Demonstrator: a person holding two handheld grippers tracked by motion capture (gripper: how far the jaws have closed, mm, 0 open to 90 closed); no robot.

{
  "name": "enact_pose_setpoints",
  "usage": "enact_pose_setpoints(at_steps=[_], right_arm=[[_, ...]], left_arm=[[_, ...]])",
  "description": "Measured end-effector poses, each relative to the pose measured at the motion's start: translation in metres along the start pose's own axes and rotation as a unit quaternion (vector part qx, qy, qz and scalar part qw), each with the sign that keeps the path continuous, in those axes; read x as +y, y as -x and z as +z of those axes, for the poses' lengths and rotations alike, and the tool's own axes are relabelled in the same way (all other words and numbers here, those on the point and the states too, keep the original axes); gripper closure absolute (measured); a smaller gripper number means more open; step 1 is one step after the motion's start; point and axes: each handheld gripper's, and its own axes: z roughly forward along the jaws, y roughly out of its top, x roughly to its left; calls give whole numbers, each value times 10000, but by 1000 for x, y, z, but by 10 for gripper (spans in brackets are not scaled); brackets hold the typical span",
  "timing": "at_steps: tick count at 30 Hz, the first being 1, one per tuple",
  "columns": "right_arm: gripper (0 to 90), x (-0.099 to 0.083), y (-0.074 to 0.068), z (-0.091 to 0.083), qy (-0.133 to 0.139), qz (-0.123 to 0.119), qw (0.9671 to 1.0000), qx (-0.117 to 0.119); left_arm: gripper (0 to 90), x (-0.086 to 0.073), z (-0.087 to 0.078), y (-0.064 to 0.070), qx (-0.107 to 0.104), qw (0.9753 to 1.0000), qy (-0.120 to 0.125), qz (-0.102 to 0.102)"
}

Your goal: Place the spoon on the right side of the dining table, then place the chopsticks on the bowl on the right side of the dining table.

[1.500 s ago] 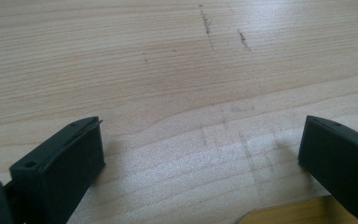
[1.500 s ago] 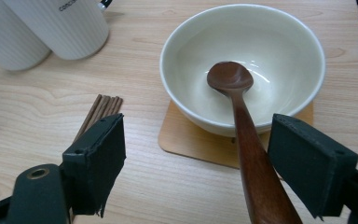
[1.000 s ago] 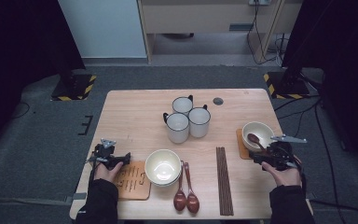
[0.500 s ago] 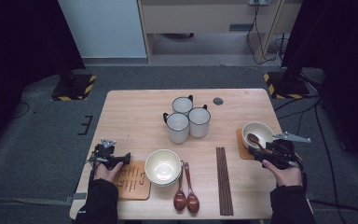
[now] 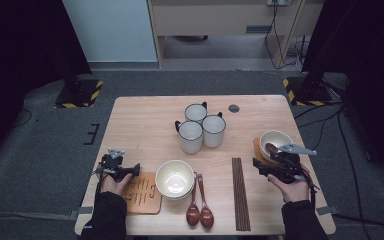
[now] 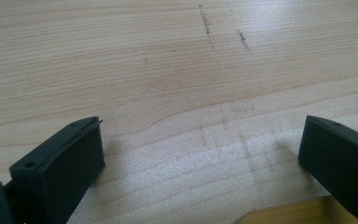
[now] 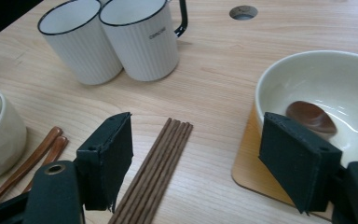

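My right hand-held gripper (image 5: 261, 165) sits low over the right side of the surface (image 5: 145, 125), jaws spread wide with nothing between them; in the right gripper view the bundle of brown chopsticks (image 7: 156, 168) lies flat on the surface in the gap between the jaws, nearer the left one, untouched; the right jaw overlaps the near rim of the cream bowl (image 7: 303, 79), which stands on a yellow-wood coaster (image 7: 249, 163) and holds a dark brown spoon (image 7: 310, 116); I cannot tell whether that jaw touches the bowl; in the high view the chopsticks (image 5: 240, 192) run front to back just left of my right hand (image 5: 292, 187).

My left hand-held gripper (image 5: 132, 170) rests at the left front of the surface, jaws also wide apart and empty; the left gripper view shows bare wood grain between them and a corner of the wooden board (image 6: 289, 217) near the right jaw; in the high view that board (image 5: 142, 192) lies just beside a second cream bowl (image 5: 175, 177).

Two brown spoons (image 5: 200, 207) lie side by side between that bowl and the chopsticks; three white ribbed mugs (image 5: 200, 130) stand clustered at mid-surface, well apart from both grippers.
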Motion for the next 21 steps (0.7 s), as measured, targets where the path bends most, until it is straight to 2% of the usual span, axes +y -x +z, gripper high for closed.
enact_pose_setpoints(at_steps=[15, 21], right_arm=[[286, -11, -15, 15, -119, -174, 9998, -4], [318, -17, -21, 18, -172, -321, 9993, -54]], left_arm=[[0, 0, 0, 0, -1, 10000, 0, 0], [0, 0, 0, 0, 0, 10000, 0, 0]])
